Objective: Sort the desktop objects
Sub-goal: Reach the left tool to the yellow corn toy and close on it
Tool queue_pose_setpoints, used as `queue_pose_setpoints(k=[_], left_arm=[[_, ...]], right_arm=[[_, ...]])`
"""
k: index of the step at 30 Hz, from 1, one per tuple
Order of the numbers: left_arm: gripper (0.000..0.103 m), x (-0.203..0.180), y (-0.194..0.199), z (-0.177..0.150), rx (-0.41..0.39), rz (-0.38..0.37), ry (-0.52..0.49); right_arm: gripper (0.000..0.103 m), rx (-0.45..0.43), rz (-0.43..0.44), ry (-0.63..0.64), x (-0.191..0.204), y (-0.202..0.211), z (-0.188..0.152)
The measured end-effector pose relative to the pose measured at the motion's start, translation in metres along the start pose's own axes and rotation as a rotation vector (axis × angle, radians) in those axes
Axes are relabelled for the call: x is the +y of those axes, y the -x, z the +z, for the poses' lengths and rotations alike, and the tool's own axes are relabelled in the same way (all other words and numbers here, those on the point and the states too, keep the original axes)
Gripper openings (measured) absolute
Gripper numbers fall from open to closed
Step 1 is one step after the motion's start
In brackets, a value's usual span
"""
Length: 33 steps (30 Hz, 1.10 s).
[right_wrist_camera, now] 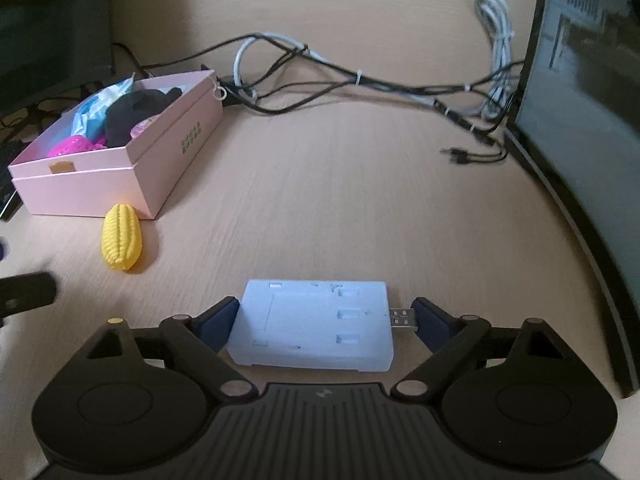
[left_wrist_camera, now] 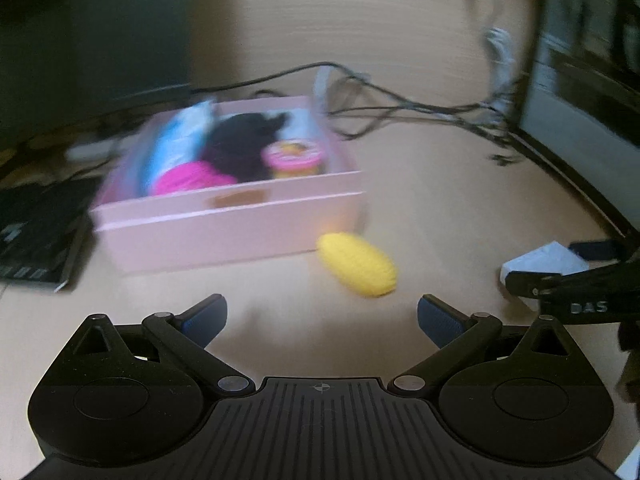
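Fingers of the right gripper (right_wrist_camera: 324, 320) straddle a flat pale-blue plastic USB hub (right_wrist_camera: 314, 324) lying on the wood-grain bench (right_wrist_camera: 340, 200), metal plug beside one pad. Left gripper (left_wrist_camera: 322, 316) gapes empty before a yellow knobbly corn toy (left_wrist_camera: 358, 264) beside the pink cardboard box (left_wrist_camera: 232, 224).

Office or home desk setting: a monitor (right_wrist_camera: 580, 92) is standing on a wooden desktop (right_wrist_camera: 320, 200), with cables (right_wrist_camera: 360, 80) trailing behind.
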<state>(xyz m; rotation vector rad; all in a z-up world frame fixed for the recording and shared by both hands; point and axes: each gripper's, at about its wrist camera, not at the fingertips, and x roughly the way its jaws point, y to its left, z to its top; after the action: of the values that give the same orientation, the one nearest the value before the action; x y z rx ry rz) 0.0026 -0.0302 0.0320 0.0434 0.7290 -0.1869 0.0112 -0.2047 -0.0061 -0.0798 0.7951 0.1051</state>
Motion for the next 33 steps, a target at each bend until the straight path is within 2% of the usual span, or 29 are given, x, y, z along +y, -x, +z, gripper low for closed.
queue_pose_setpoints(k=[4, 5, 11, 14, 17, 23, 28, 33], left_arm=[[0.103, -0.014, -0.026, 0.011, 0.054, -0.090, -0.037], [0.103, -0.018, -0.030, 0.012, 0.063, -0.108, -0.039], [0.103, -0.039, -0.044, 0.012, 0.087, -0.184, -0.030], [0.103, -0.045, -0.043, 0.012, 0.090, -0.234, -0.029], [0.103, -0.050, -0.040, 0.011, 0.096, -0.275, -0.030], [0.103, -0.042, -0.033, 0.009, 0.090, -0.220, -0.011], [0.103, -0.027, -0.027, 0.006, 0.091, -0.158, 0.031], [0.103, -0.017, -0.022, 0.004, 0.093, -0.130, 0.055]], right_arm=[[0.091, -0.038, -0.018, 0.012, -0.012, 0.024, -0.002], [0.086, -0.051, -0.029, 0.012, -0.015, 0.030, -0.002], [0.077, -0.066, -0.094, -0.007, -0.039, 0.050, -0.009], [0.078, -0.030, -0.097, -0.037, -0.047, 0.048, -0.016], [0.091, -0.001, -0.069, -0.055, -0.049, 0.046, -0.023], [0.101, 0.028, -0.038, -0.075, -0.047, 0.034, -0.027], [0.101, 0.032, 0.009, -0.083, -0.042, 0.029, -0.023], [0.103, 0.059, 0.048, -0.096, -0.033, 0.022, -0.020]])
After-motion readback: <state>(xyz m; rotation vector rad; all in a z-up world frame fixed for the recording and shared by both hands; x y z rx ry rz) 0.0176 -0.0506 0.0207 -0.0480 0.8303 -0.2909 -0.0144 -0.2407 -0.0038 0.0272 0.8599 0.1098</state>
